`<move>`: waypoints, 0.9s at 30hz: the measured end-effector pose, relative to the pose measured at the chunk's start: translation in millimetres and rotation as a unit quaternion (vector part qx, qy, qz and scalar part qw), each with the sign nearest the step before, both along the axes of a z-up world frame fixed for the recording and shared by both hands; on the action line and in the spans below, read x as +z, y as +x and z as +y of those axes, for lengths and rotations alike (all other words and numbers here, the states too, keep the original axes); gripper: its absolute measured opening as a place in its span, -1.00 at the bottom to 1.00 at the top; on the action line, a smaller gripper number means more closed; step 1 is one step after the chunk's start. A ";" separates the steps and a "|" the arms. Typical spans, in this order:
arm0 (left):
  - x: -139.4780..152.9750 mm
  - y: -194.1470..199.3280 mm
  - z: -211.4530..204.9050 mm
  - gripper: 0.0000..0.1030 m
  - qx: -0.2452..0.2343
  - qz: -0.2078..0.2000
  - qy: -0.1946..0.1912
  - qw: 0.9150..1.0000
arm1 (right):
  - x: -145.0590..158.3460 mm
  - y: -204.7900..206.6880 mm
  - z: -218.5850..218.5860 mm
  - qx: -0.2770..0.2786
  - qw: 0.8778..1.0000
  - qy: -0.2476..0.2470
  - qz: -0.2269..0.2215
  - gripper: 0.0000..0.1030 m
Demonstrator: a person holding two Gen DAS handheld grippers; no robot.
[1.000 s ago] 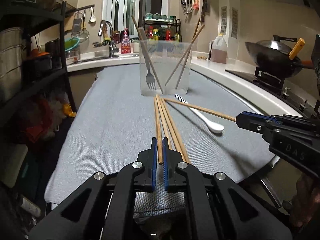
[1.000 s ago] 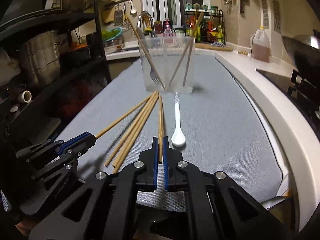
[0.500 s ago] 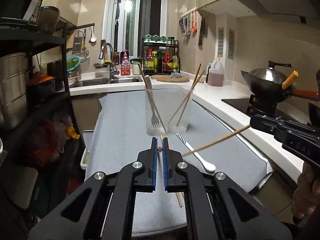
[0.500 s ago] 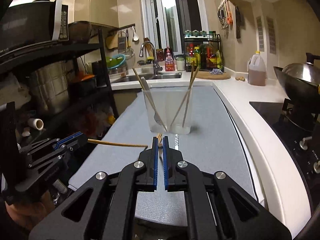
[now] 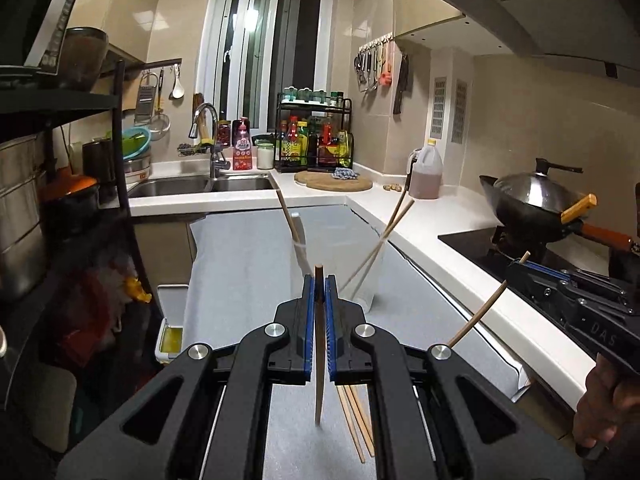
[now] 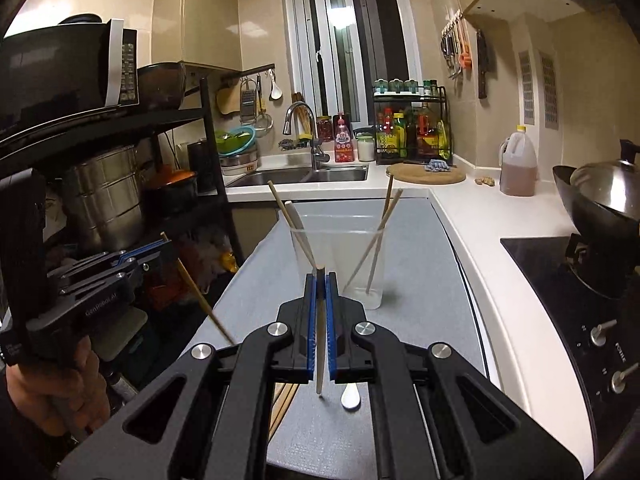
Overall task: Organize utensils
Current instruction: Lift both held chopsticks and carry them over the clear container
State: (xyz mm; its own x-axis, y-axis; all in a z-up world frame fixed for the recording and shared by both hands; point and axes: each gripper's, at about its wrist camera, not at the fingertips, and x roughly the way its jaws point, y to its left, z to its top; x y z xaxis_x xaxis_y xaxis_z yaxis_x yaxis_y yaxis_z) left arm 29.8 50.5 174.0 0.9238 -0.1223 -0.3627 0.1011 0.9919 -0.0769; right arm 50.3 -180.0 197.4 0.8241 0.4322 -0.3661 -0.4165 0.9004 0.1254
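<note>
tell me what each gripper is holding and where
Each holds one chopstick near its top end: the left gripper clamps a chopstick, the right gripper another chopstick.

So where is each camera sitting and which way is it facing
Left wrist: on the left gripper, raised over the mat, facing the cup and sink; right gripper and hand at right.
Right wrist: on the right gripper, facing likewise; left gripper and hand at left.
Shared: cup, each gripper shut on a chopstick.
</note>
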 end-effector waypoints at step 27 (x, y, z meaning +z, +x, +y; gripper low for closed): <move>81.9 122.3 23.7 -0.90 -0.070 0.020 -0.046 0.996 | 92.3 93.1 29.4 -0.003 0.999 -0.035 0.000 -0.91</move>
State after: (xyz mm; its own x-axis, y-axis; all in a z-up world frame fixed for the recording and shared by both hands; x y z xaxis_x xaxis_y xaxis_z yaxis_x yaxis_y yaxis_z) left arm 152.1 74.2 255.9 0.8802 -0.2834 -0.3807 0.2329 0.9568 -0.1739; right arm 143.3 -150.6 289.7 0.8264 0.4006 -0.3956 -0.4114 0.9094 0.0616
